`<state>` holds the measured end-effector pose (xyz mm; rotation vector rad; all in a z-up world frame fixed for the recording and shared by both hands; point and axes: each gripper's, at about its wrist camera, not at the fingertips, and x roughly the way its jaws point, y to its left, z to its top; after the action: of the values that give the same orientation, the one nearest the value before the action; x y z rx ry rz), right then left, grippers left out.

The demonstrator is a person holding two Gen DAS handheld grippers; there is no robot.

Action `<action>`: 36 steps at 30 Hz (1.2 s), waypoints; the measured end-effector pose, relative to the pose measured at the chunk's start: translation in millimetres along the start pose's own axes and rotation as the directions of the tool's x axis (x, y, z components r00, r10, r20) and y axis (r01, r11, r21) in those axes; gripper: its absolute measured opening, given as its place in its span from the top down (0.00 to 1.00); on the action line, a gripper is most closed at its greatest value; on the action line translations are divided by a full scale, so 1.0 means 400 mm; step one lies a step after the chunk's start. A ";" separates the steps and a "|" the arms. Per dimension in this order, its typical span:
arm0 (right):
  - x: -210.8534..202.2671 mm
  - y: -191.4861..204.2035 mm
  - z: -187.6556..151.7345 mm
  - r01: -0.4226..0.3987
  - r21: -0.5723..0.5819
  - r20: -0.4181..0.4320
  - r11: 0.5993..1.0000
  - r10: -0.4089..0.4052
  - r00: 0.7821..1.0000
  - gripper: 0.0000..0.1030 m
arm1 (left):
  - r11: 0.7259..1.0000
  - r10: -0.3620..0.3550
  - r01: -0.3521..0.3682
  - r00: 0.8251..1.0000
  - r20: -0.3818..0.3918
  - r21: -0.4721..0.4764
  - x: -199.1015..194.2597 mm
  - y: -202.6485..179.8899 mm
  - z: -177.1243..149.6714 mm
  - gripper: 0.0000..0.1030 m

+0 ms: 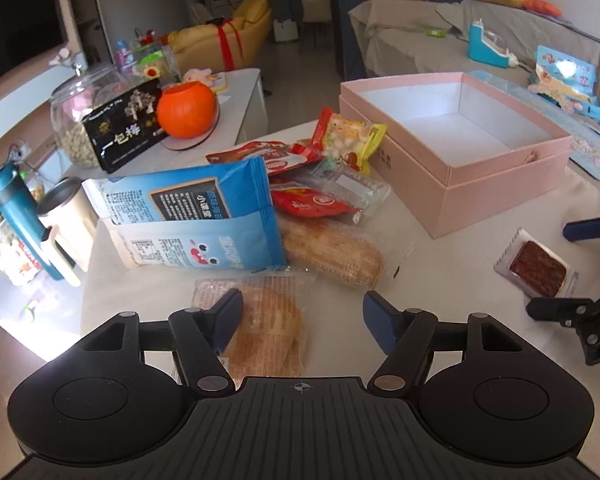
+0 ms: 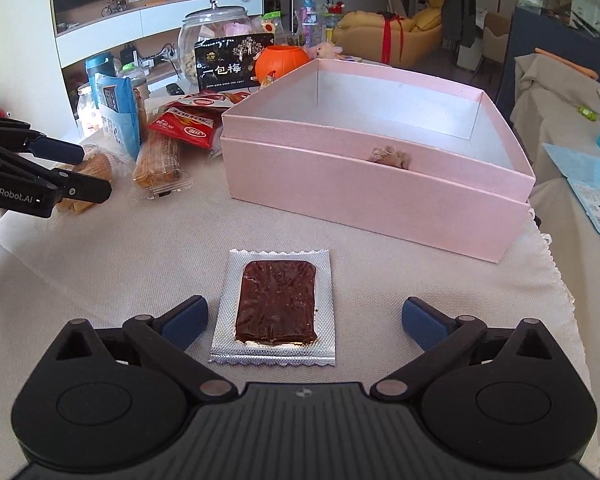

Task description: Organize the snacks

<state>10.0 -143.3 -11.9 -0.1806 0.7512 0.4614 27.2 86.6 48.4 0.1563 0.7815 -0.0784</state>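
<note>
An open, empty pink box (image 1: 500, 176) (image 2: 380, 196) stands on the cloth-covered table. A pile of snacks lies to its left: a blue bag (image 1: 203, 220), red packets (image 1: 312, 202), a yellow-edged packet (image 1: 350, 138), a wrapped bread stick (image 1: 332, 252) (image 2: 157, 162) and a round wrapped pastry (image 1: 267, 320). My left gripper (image 1: 302, 320) is open over the pastry's right part. My right gripper (image 2: 304, 320) is open around a silver packet holding a dark brown slab (image 2: 277, 304) (image 1: 536, 268); the fingers do not touch it.
Behind the snacks stand a glass jar (image 1: 79, 120), a black packet (image 1: 123, 128) and an orange pumpkin pot (image 1: 185, 108). A teal bottle (image 1: 17, 216) and a mug (image 1: 65, 216) stand at the left edge. Blue packaging (image 1: 568, 84) lies beyond the box.
</note>
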 end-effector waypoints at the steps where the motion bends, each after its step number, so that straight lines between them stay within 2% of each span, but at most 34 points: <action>1: 0.000 -0.001 -0.001 0.000 0.000 0.000 1.000 0.000 1.000 0.00 | 1.000 0.015 -0.015 1.000 0.003 -0.001 -0.002 0.010 0.004 0.32; 4: -0.002 -0.001 -0.002 0.000 0.000 0.002 1.000 0.000 1.000 0.00 | 0.991 0.121 -0.119 0.992 -0.030 0.053 0.007 0.024 0.010 0.34; 5: -0.002 -0.001 -0.003 0.000 0.000 0.002 1.000 0.000 1.000 0.00 | 0.991 0.125 -0.122 0.991 -0.056 0.063 0.015 0.031 0.009 0.32; 7: -0.002 -0.001 -0.003 0.000 0.001 0.002 1.000 0.000 1.000 0.00 | 0.994 0.105 -0.101 0.990 -0.088 0.047 0.030 0.054 0.004 0.30; 13: -0.004 0.001 -0.003 0.000 0.006 0.001 1.000 0.000 1.000 0.00 | 0.996 0.075 -0.080 0.991 -0.109 -0.044 0.057 0.085 0.004 0.30; 16: -0.003 0.001 0.000 -0.004 0.000 -0.005 1.000 0.004 1.000 0.00 | 0.995 0.029 -0.039 0.993 -0.116 -0.087 0.062 0.091 -0.002 0.36; 19: -0.004 -0.008 0.015 -0.047 -0.026 -0.049 0.999 0.046 0.998 0.01 | 0.994 -0.039 0.029 0.995 -0.088 -0.109 0.013 0.073 -0.022 0.39; 20: -0.012 -0.016 0.018 -0.064 -0.019 -0.054 0.998 0.063 0.997 0.04 | 0.991 -0.076 0.068 0.994 -0.073 -0.113 -0.012 0.061 -0.032 0.39; 21: -0.024 -0.025 0.019 -0.074 -0.002 -0.047 0.997 0.074 0.996 0.12 | 0.988 -0.113 0.106 0.992 -0.062 -0.114 -0.034 0.049 -0.042 0.39; 23: -0.044 -0.032 0.018 -0.071 0.002 -0.038 0.998 0.071 0.997 0.15 | 0.978 -0.189 0.184 0.981 -0.044 -0.100 -0.077 0.012 -0.062 0.39; 25: -0.057 -0.024 0.015 -0.044 -0.034 -0.030 0.998 0.043 0.999 0.22 | 0.974 -0.219 0.217 0.975 -0.037 -0.066 -0.102 -0.027 -0.077 0.39; 26: -0.060 -0.020 0.015 -0.032 -0.049 -0.025 0.998 0.031 0.999 0.25 | 0.973 -0.226 0.224 0.973 -0.037 -0.050 -0.108 -0.044 -0.082 0.39; 28: -0.063 -0.008 0.017 -0.028 -0.073 -0.013 0.997 0.027 1.000 0.41 | 0.972 -0.233 0.232 0.972 -0.037 -0.029 -0.110 -0.069 -0.085 0.39; 29: -0.062 -0.001 0.020 -0.030 -0.083 -0.006 0.996 0.029 1.000 0.43 | 0.972 -0.233 0.232 0.972 -0.038 -0.019 -0.108 -0.079 -0.085 0.39; 34: -0.033 0.015 0.046 -0.097 -0.043 -0.042 0.994 0.095 0.995 0.51 | 0.973 -0.231 0.230 0.973 -0.026 -0.007 -0.103 -0.099 -0.074 0.39; 36: -0.015 0.016 0.052 -0.087 -0.030 -0.067 0.996 0.085 0.994 0.52 | 0.973 -0.231 0.230 0.973 -0.018 -0.009 -0.106 -0.094 -0.072 0.39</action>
<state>16.0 -133.1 7.1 -0.1957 0.8184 0.5522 -27.7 54.8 53.9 0.0591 0.8160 -0.2947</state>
